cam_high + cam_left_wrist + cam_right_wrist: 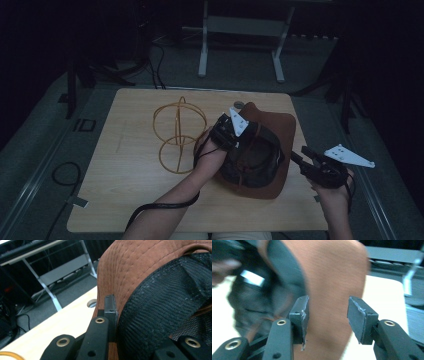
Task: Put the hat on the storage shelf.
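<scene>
I see a big wooden table point(130, 200) in a dark room. On the floor past its far edge stands a white metal frame point(202, 50). A brown hat point(280, 135) lies upside down on the right part of the table, reaching from near the far edge to close to the near edge. Its black mesh inside point(252, 165) faces up, and a thin brown cord point(243, 167) runs across it. To the left of the hat, near the middle of the table, sits a yellow wire stand point(179, 132) made of rings and thin bars. My left gripper point(227, 131) is at the hat's left side. In the left gripper view one jaw is outside the brown cloth and the other is down by the black mesh, so it looks closed on the hat's edge where the brim meets the mesh. My right gripper point(306, 159) is at the right edge of the table, just beside the hat's brim. In the right gripper view its jaws stand wide apart with the brown brim point(329, 290) behind them, and they hold nothing. A small round hole point(239, 105) is in the table near the far edge, just beside the hat.
</scene>
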`<action>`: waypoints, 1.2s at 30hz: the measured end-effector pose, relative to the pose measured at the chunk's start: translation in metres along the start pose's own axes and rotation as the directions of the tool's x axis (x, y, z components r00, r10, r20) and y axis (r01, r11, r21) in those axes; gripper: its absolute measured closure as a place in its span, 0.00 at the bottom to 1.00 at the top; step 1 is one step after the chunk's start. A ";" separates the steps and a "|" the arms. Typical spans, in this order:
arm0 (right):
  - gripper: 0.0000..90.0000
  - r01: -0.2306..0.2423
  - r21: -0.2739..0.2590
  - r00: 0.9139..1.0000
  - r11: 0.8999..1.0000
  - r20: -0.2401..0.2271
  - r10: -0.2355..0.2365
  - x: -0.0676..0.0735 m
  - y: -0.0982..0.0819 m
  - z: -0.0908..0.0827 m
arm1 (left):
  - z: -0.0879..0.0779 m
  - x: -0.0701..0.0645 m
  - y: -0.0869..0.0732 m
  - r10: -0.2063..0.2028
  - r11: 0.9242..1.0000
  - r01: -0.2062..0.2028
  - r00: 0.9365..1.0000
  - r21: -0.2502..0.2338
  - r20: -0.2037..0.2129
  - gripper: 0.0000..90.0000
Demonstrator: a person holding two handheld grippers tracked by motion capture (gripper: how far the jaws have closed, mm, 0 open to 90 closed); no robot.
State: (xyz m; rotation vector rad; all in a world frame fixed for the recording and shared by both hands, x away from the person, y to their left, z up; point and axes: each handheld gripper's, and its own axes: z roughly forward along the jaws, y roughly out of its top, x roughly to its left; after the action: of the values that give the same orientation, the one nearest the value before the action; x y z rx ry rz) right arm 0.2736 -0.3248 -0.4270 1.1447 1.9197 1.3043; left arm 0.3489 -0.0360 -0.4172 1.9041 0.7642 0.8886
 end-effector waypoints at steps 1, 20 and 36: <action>0.57 0.004 0.010 1.000 1.000 0.020 -0.004 -0.004 -0.001 -0.001 | -0.003 0.000 -0.001 0.007 1.000 -0.007 1.000 -0.006 -0.003 0.96; 0.58 -0.010 0.025 0.999 1.000 -0.046 0.011 -0.031 0.001 0.006 | -0.055 0.017 -0.024 0.153 0.967 -0.083 0.945 -0.239 0.290 0.96; 0.59 0.113 -0.114 0.897 0.987 -0.415 -0.151 0.030 0.009 0.025 | -0.062 0.013 -0.034 0.207 0.922 -0.028 0.879 -0.386 0.431 0.96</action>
State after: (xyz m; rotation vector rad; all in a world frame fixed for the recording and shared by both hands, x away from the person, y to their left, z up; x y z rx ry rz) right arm 0.2825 -0.2858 -0.4279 0.7097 2.1707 1.6432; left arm 0.3003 0.0170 -0.4215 1.7315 0.1699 0.5579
